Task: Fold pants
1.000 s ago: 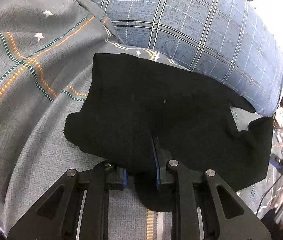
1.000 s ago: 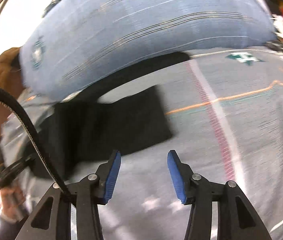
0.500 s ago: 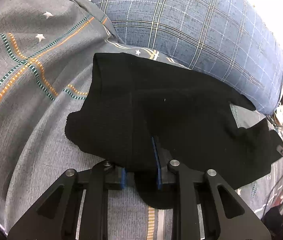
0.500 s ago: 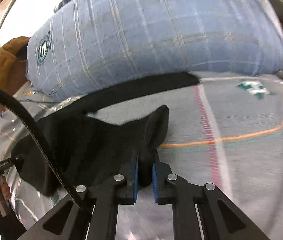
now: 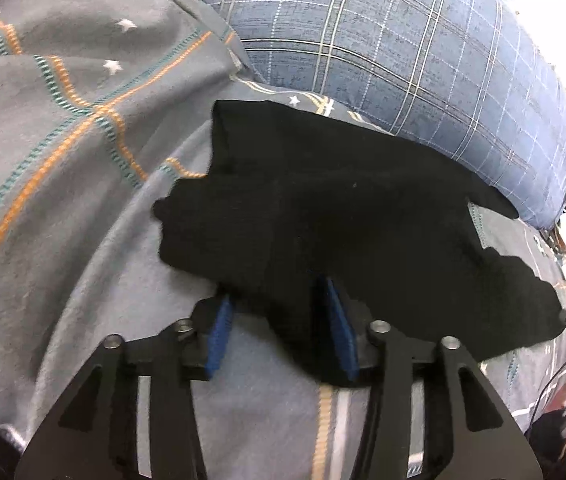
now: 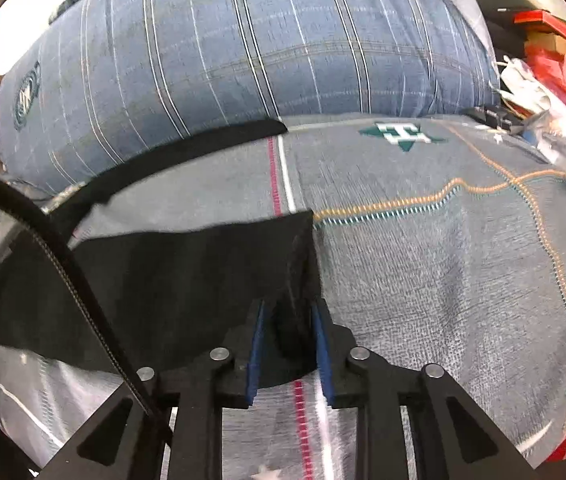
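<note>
Bedroom in a home, work surface was a bed. Evidence: grey bedsheet point(image 5: 63, 208) with orange and teal stitched lines and small white stars, rumpled at the left in the left wrist view; same sheet point(image 6: 463, 260) in the right wrist view with a green-and-white emblem. Big blue plaid pillow point(image 5: 383, 56) lay along the far edge, with a round logo patch visible in the right wrist view point(image 6: 243, 48). Black pants point(image 5: 355, 220) were spread on the sheet, against the pillow. Off the bed's edge: household clutter point(image 6: 551, 60), red packaging and white bags, details too blurred to identify.
</note>
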`<state>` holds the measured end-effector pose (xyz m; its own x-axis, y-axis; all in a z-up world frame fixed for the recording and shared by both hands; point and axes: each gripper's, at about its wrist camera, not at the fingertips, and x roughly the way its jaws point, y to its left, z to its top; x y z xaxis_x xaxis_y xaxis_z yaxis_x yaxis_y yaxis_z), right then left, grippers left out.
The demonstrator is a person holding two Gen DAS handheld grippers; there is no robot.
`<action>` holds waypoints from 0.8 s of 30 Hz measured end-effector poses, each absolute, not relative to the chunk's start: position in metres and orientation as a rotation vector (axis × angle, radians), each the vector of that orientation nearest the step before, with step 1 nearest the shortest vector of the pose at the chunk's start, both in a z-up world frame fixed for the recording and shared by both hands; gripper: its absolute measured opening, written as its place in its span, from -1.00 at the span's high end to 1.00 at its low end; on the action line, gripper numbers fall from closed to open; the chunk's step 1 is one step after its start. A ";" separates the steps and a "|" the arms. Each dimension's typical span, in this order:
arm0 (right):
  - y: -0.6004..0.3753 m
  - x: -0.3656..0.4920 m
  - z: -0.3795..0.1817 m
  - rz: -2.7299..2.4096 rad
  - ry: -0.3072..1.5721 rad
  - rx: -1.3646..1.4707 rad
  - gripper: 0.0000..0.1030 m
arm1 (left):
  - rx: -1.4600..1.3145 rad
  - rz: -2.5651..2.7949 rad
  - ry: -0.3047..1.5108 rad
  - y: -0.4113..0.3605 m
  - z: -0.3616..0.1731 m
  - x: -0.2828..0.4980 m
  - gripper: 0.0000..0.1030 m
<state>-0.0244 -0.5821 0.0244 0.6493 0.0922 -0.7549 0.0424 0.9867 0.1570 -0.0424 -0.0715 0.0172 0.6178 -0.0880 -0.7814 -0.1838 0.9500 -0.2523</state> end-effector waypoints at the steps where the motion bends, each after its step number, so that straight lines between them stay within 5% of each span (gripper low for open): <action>1: -0.578 -0.028 0.032 0.031 0.848 0.143 0.50 | -0.316 0.062 0.907 -0.071 0.019 -0.046 0.03; 4: -0.559 -0.033 0.053 -0.007 0.799 0.037 0.12 | -0.279 0.085 0.896 -0.071 0.029 -0.056 0.03; 13: -0.527 -0.034 0.080 -0.048 0.726 -0.116 0.06 | -0.253 0.074 0.803 -0.082 0.074 -0.073 0.02; 15: -0.521 -0.033 0.082 -0.061 0.714 -0.154 0.04 | -0.255 0.055 0.781 -0.086 0.084 -0.075 -0.24; 24: -0.514 -0.037 0.090 -0.075 0.705 -0.198 0.03 | -0.249 -0.019 0.773 -0.109 0.094 -0.071 -0.26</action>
<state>-0.0366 -0.5144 0.0897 0.7599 -0.1351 -0.6359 0.0019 0.9786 -0.2056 -0.0708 -0.1094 0.0941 0.7170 -0.1083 -0.6886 -0.0740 0.9705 -0.2296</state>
